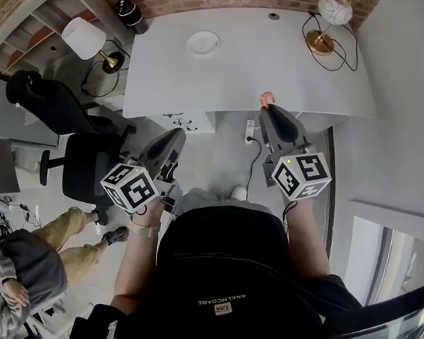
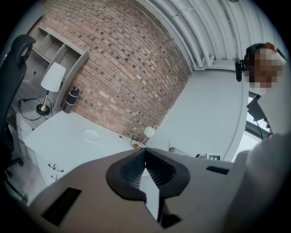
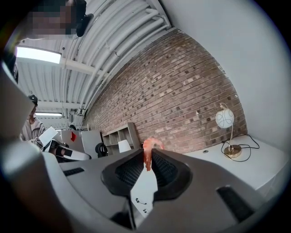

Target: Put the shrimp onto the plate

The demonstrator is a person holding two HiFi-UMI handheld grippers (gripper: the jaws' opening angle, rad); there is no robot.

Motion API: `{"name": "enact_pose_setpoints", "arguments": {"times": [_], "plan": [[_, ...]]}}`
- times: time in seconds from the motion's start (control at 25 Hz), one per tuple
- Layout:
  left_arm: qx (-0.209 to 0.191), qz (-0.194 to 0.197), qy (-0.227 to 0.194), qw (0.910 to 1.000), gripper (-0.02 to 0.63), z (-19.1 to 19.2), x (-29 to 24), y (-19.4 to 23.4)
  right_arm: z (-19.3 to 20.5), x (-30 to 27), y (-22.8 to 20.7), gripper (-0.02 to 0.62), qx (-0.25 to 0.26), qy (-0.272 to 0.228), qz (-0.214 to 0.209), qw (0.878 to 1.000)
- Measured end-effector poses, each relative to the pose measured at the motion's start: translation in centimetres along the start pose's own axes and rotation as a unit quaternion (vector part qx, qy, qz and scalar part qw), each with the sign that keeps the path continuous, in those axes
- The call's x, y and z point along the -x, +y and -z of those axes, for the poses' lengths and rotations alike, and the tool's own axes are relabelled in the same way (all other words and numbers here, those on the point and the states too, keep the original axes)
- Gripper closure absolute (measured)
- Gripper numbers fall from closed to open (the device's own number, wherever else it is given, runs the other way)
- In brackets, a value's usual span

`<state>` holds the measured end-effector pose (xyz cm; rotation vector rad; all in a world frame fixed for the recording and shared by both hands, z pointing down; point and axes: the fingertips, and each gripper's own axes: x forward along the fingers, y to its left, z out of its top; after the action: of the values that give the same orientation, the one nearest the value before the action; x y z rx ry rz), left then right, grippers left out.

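Shrimp: the pink shrimp is pinched by its tail end at the very tips of the right gripper, its curled body sticking out past them. In the head view it hangs in the air about over the desk's near edge, right of the middle.
Right gripper: jaws pressed onto the shrimp, nose aimed across the desk toward the brick wall.
Plate: the small white plate lies bare on the desk, left of the middle and toward the far edge, well apart from the shrimp.
Left gripper: the left gripper is held back off the near edge, jaws pressed together at the tips with nothing between them.
Step in hand: the carry, by my reading; the shrimp is gripped and lifted but not delivered.
Next move: reach forward and leftward until the shrimp is above the plate, lower it close, then part the jaws.
Desk corners: a globe lamp at the far right, a dark bottle at the far left.
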<state>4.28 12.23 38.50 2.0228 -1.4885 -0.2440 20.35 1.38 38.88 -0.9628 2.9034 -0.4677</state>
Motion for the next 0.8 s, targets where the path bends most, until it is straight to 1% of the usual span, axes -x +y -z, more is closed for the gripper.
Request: {"name": "enact_pose_setpoints", "arguments": {"times": [0.24, 0.56, 0.8], "plan": [[-0.003, -0.003, 0.001, 1.0000, 0.603, -0.1, -1.0, -0.2, -0.2, 0.4, -1.3, 0.543, -0.002, -0.002, 0.006, 1.000], [0.000, 0.015, 0.005, 0.9999, 0.603, -0.1, -2.9, 0.6, 0.1, 0.0, -2.6, 0.543, 0.004, 0.001, 0.023, 1.000], [0.004, 0.032, 0.009, 0.9994, 0.603, -1.6, -4.8, 2.1, -0.3, -1.9, -3.6, 0.543, 0.010, 0.003, 0.038, 0.999]]}}
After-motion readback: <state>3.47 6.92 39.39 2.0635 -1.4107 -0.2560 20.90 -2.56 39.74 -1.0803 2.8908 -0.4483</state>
